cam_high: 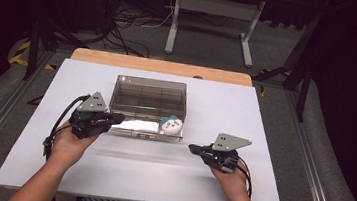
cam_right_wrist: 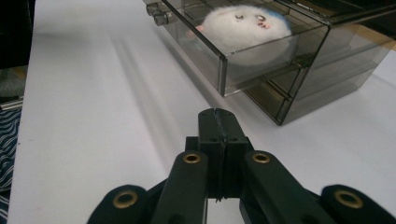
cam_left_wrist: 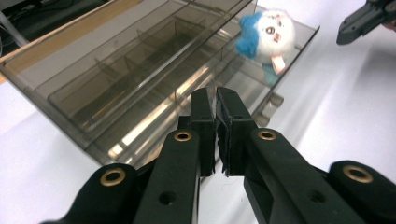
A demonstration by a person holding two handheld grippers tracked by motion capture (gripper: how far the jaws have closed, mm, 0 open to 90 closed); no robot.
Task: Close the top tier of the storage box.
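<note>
Your table (cam_high: 124, 170) lies bare in front of the pulled-out drawer (cam_high: 146, 129), room to pass between your grippers, the box (cam_high: 149, 97) blocks the middle, a plush (cam_high: 171, 125) fills the drawer's right end

A clear smoky plastic drawer box (cam_high: 149, 97) has its bottom drawer (cam_high: 146, 129) pulled open. A round white plush toy (cam_high: 171, 125) with blue ears lies in the drawer's right end.

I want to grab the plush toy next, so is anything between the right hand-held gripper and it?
Yes. The plush toy sits inside the pulled-out drawer, whose clear wall faces the right hand-held gripper. Above the drawer looks open.
</note>
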